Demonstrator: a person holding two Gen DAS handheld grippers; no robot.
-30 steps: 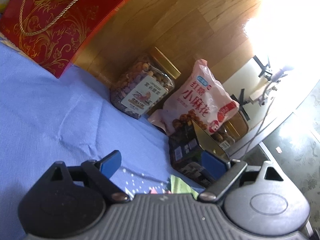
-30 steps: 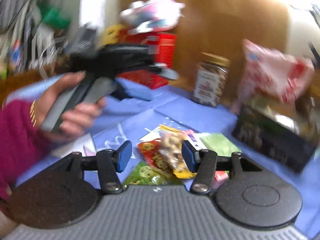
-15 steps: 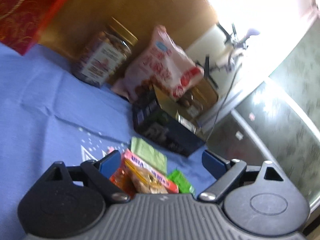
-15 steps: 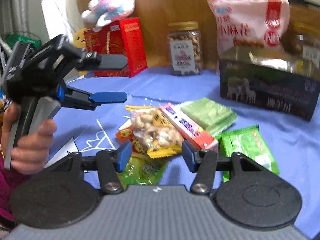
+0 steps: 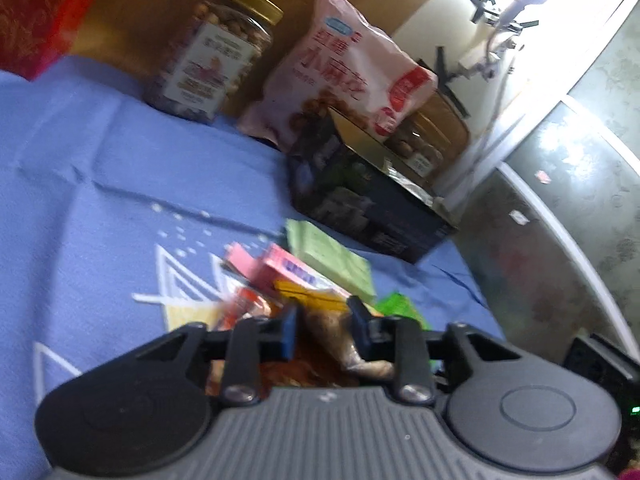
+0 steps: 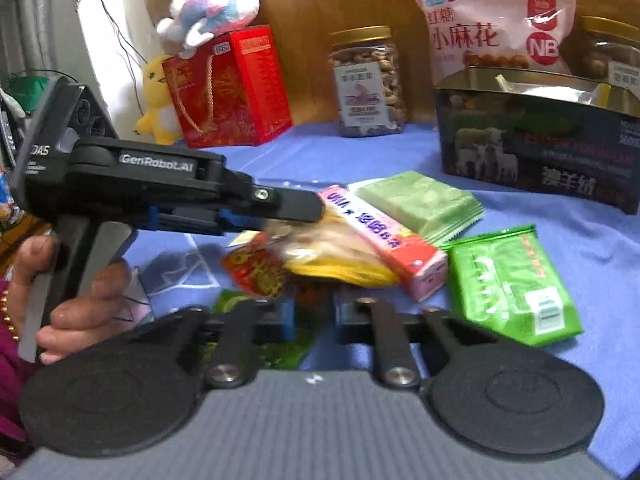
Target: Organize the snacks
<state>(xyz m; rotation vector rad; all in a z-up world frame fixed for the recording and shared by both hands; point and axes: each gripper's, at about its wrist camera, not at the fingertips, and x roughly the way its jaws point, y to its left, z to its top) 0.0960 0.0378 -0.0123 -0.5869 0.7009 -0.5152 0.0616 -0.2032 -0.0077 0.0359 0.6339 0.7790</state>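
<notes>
A pile of small snacks lies on the blue cloth (image 6: 580,240). It holds a clear and yellow nut packet (image 6: 332,248), a pink box (image 6: 384,236), a pale green packet (image 6: 420,204), a bright green packet (image 6: 512,280) and a red packet (image 6: 256,268). My left gripper (image 5: 323,330) is closing, and the nut packet (image 5: 332,340) sits squeezed between its pads. In the right wrist view a hand holds that left gripper (image 6: 308,214) over the pile. My right gripper (image 6: 315,316) is closing low at the pile's near edge. The red packet's lower edge lies between its pads.
An open dark box (image 6: 540,148) stands behind the pile. Behind it lean a pink snack bag (image 6: 492,20) and a jar. A nut jar (image 6: 368,84) and a red gift box (image 6: 232,88) with plush toys stand along the wooden back. The cloth's right edge drops to the floor (image 5: 560,240).
Both grippers' jaws have narrowed from wide open. The left gripper swung over the pile and took the nut packet between its pads. The right gripper sank toward the pile's near edge.
</notes>
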